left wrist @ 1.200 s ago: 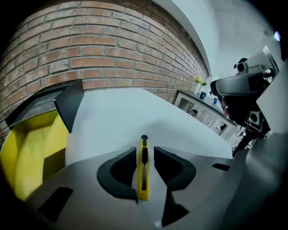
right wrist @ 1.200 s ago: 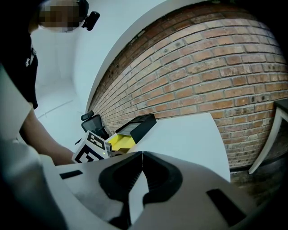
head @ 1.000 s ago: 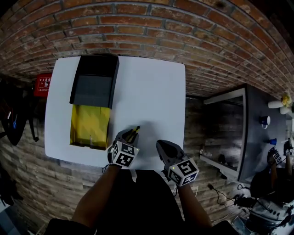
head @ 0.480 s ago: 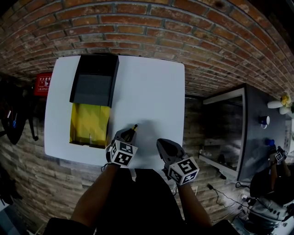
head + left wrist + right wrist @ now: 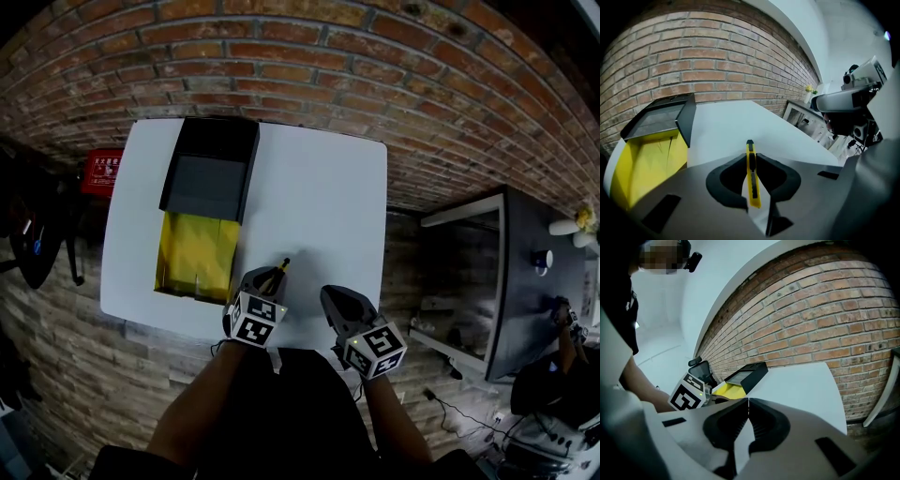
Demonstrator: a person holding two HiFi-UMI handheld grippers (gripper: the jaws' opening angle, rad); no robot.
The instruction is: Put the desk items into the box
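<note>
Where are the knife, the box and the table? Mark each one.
knife [image 5: 752,174]: left gripper view, middle of its yellow body.
box [image 5: 195,251]: head view, bare yellow inside.
table [image 5: 319,197]: head view, bare white top.

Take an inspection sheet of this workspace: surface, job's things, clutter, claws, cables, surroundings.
Surface: white table, bare apart from the box.
Job's things: box open, yellow inside, black lid folded back, nothing seen in it; yellow utility knife in the left claw.
Clutter: nothing seen.
Grippers: left claw has just been closing and grips the utility knife; right claw shut, empty.
Cables: thin cable on the floor, right of the table.
Surroundings: brick wall behind; red sign at left; grey cabinet at right.
</note>
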